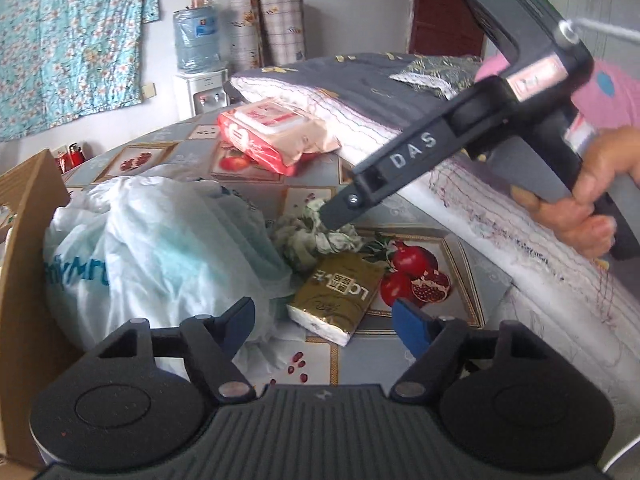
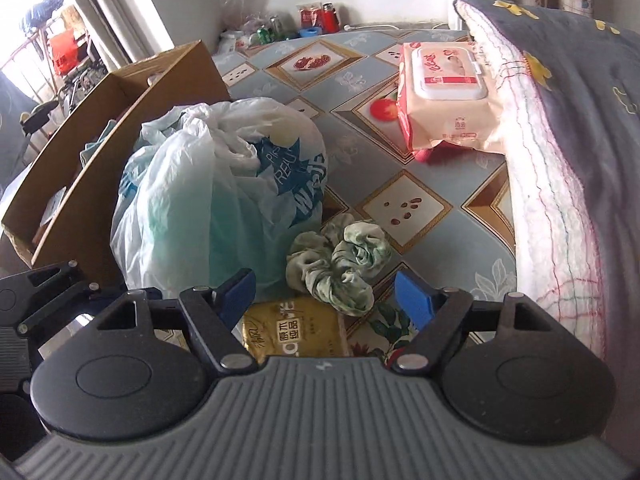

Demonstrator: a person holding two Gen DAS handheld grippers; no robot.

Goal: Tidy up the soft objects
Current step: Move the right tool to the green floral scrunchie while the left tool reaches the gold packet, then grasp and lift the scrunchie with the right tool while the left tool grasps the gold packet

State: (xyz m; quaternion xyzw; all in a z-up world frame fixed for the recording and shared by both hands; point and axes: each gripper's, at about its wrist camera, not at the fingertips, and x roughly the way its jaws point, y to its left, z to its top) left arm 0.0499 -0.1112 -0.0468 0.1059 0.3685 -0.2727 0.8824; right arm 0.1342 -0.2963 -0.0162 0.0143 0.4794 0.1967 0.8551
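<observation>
now both tongs stand parted with nothing between their pads. the left gripper (image 1: pixel 324 316) hangs over the gold tissue pack (image 1: pixel 334 298), which lies just ahead of its blue fingers (image 1: pixel 412 326). the right gripper (image 2: pixel 325 294) noses down over the same spot; seen from the left wrist its tip sits right at the green scrunchie (image 2: pixel 340 268), though whether it touches the cloth i cannot tell. a hand (image 1: pixel 592 204) holds its handle at three o'clock.

from the right wrist view, the scrunchie lies at twelve o'clock of the jaws on the patterned table cover (image 2: pixel 404 208), touching the white plastic bag (image 2: pixel 208 200) at ten o'clock. the cardboard box (image 2: pixel 120 128) stands beyond the bag. the wet-wipes pack (image 2: pixel 444 100) rests at one o'clock, against the folded quilt (image 2: pixel 560 140).

the scrunchie looks light, limp and squashy, so it should fold under a pinch; taking it across the bunched middle seems safest. the tissue pack looks soft with slick film, best gripped across its short sides.
</observation>
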